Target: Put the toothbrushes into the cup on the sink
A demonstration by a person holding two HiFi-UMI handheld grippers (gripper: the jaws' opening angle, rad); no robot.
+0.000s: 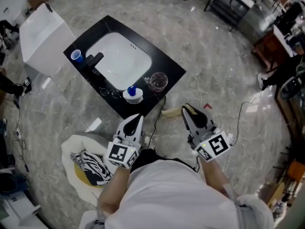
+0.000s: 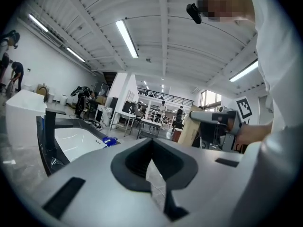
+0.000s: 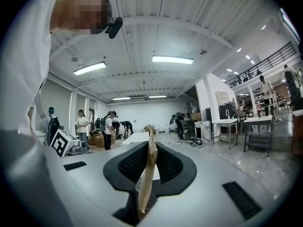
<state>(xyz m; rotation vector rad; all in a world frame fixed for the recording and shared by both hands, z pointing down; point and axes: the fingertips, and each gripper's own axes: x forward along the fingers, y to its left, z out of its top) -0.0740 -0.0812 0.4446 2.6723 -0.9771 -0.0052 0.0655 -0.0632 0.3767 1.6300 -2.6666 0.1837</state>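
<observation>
A thin tan strip [image 3: 147, 169], probably a toothbrush, is pinched in my right gripper [image 1: 187, 109], and my left gripper [image 1: 137, 117] is pressed on a pale sliver [image 2: 156, 183]; both hang short of the black-topped white sink [image 1: 167, 63]. So 0 brushes are in: the clear glass cup [image 1: 158, 80] on the sink's near corner looks empty, a white dish [image 1: 133, 97] close beside it.

White shirt [image 1: 171, 194], seemingly short-sleeved; grey left tongs [image 1: 137, 117] and right tongs [image 1: 187, 109].

No legible text, numbers, brands; only coded square markers [image 1: 218, 145].
</observation>
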